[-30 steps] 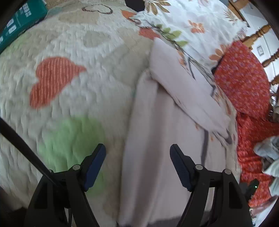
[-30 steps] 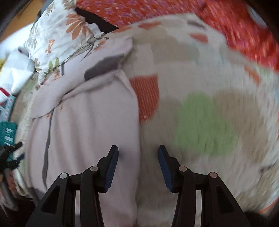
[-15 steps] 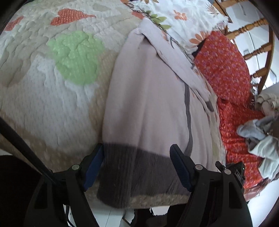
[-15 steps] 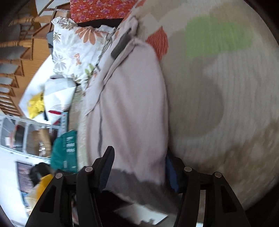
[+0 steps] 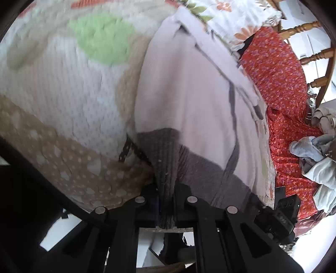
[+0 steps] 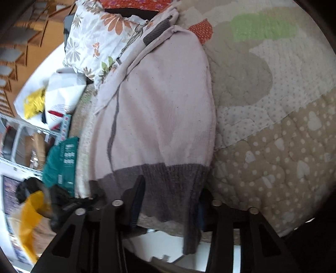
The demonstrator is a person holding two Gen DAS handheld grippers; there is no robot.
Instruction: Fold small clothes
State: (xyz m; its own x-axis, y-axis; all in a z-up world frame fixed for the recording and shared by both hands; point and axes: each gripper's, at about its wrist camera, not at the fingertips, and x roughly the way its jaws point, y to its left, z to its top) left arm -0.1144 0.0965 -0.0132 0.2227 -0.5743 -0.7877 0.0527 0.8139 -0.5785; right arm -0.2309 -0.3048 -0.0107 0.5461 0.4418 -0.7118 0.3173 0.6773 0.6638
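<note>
**Both grippers at the grey hem of the pale sweater**

Left wrist view: left gripper (image 5: 166,201) pinched tight on a bunched ridge of the grey ribbed hem (image 5: 168,159), fingers nearly together with the knit squeezed between them. Pale lilac sweater (image 5: 189,88) spread across the patchwork quilt (image 5: 63,88), stretching from the near edge of the bed toward the far floral pillow (image 5: 235,19). Hem puckered and lifted at the pinch, flat farther right. Red flowered cloth (image 5: 281,69) to the right, with a heap of grey and white garments (image 5: 315,155) beyond it. Much of the frame blurred.

Right wrist view: right gripper (image 6: 170,201) spread wide, straddling the hem (image 6: 168,180) at the sweater's (image 6: 159,94) near right corner, left finger on top of the knit, right finger mostly hidden behind it. Not clamped on the fabric as far as visible. Hem corner drooping over the bed's near edge. Quilt (image 6: 273,130) to the right, teal box (image 6: 63,161) to the left, pillow (image 6: 100,37) far left.
</note>
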